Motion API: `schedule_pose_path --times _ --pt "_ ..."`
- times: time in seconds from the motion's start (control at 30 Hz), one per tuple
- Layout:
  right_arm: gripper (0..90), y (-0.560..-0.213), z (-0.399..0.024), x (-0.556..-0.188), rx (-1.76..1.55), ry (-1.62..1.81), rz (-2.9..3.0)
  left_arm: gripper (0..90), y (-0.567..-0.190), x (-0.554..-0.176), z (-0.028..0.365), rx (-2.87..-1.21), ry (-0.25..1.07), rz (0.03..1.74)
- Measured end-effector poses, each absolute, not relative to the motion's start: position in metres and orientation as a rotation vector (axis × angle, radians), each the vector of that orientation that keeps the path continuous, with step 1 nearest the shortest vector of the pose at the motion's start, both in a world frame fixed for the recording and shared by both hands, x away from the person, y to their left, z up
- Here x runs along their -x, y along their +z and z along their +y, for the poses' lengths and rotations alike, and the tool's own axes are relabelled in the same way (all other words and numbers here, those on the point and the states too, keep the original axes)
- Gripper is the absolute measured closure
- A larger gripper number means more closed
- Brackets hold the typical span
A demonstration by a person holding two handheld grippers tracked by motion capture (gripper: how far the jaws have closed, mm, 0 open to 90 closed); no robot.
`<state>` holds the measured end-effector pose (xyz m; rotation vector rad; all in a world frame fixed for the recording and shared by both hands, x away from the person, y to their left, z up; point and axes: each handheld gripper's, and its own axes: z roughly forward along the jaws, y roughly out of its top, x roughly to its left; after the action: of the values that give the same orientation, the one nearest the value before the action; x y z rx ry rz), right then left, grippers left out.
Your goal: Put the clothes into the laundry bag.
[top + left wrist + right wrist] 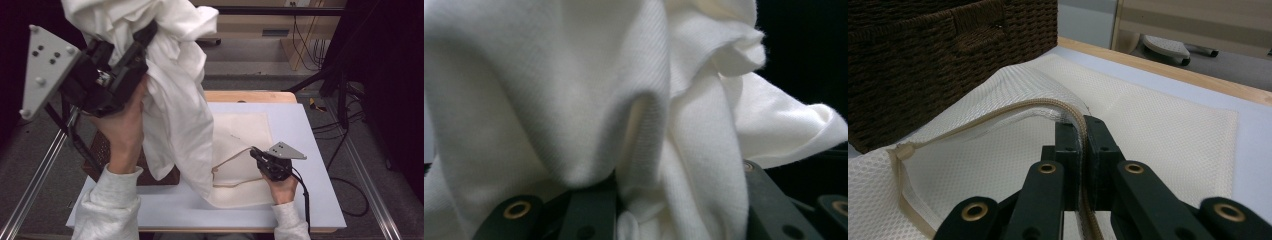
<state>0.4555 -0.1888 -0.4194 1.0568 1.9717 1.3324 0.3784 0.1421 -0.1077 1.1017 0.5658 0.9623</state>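
A white garment [175,100] is held high over the bench [310,150] by the left gripper [142,42], its fingers closed on the cloth. The right gripper [254,151] pinches the zipper edge of the mesh bag [245,132], keeping its mouth lifted. Next, the garment should be lowered into that opening.

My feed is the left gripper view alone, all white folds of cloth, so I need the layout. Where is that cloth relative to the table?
Observer: The left gripper holds the white cotton garment bunched and raised high; its lower end hangs down to the cream mesh laundry bag lying on the pale blue table mat.
Operator: Is the bag held open?
Observer: Yes. The right gripper is shut on the bag's zipper edge, lifting it so the mouth gapes.
Operator: Anything beside the bag?
Observer: A dark brown woven wicker basket stands right next to the bag's open end, at the table's left side in the high view.
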Motion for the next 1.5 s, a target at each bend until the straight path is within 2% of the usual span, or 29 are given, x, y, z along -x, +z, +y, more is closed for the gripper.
schedule_pose_path --times 0.27,0.77,1.07,1.5 --pt "86.1 -0.417 -0.190 -0.457 -1.069 1.338 1.953 68.4 -0.131 -0.375 0.120 -1.174 0.900 0.538" --pt "86.1 -0.419 -0.190 -0.462 -1.088 1.327 1.940 68.0 -0.215 -0.378 0.093 -1.354 0.766 0.537" --pt "86.2 -0.420 -0.190 -0.465 -1.105 1.326 1.933 67.9 -0.250 -0.376 0.088 -1.461 0.756 0.531" --pt "86.3 -0.421 -0.190 -0.468 -1.119 1.338 1.914 67.6 -0.316 -0.379 0.091 -1.657 0.645 0.588"
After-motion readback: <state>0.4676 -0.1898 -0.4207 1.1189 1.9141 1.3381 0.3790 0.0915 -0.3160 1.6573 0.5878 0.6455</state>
